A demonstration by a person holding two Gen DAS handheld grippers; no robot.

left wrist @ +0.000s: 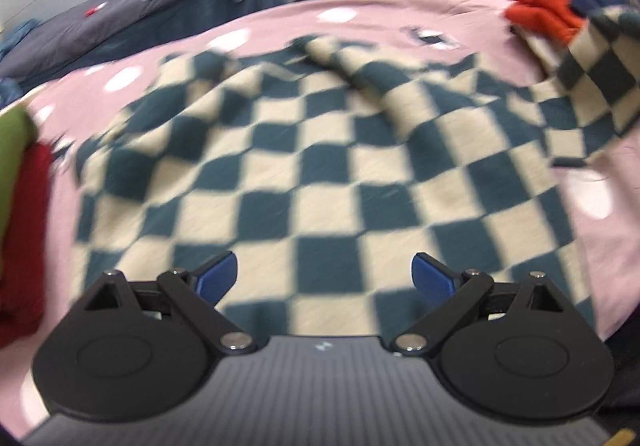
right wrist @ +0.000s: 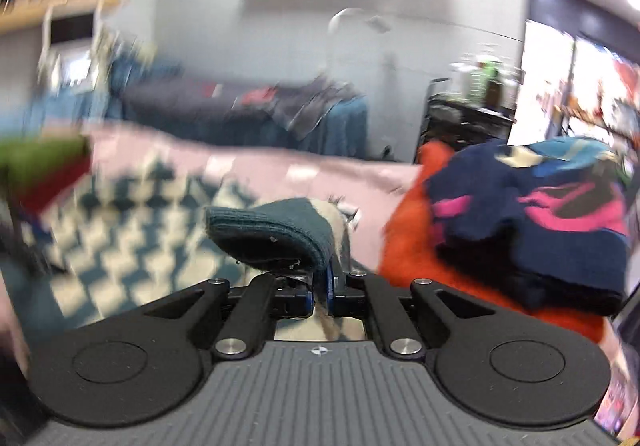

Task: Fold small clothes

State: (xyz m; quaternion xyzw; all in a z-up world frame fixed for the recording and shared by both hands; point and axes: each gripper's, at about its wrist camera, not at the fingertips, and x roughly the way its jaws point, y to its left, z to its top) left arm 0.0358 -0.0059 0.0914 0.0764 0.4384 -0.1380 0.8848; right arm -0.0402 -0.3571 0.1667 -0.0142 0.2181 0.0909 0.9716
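Here the right gripper (right wrist: 320, 286) pinches the checkered garment (left wrist: 320, 165) (teal cuff), while the left gripper (left wrist: 325, 278) gapes empty.

The checked garment (left wrist: 320, 173) was a soft, matt knit in teal and cream, its held cuff (right wrist: 276, 234) finely ribbed. Under it lay a smooth pink sheet (left wrist: 400, 11) of matt cloth. The left tongs (left wrist: 325, 278) had matt black plastic arms, shiny metal rivets and blue pads. The orange garment (right wrist: 404, 246) looked fuzzy.
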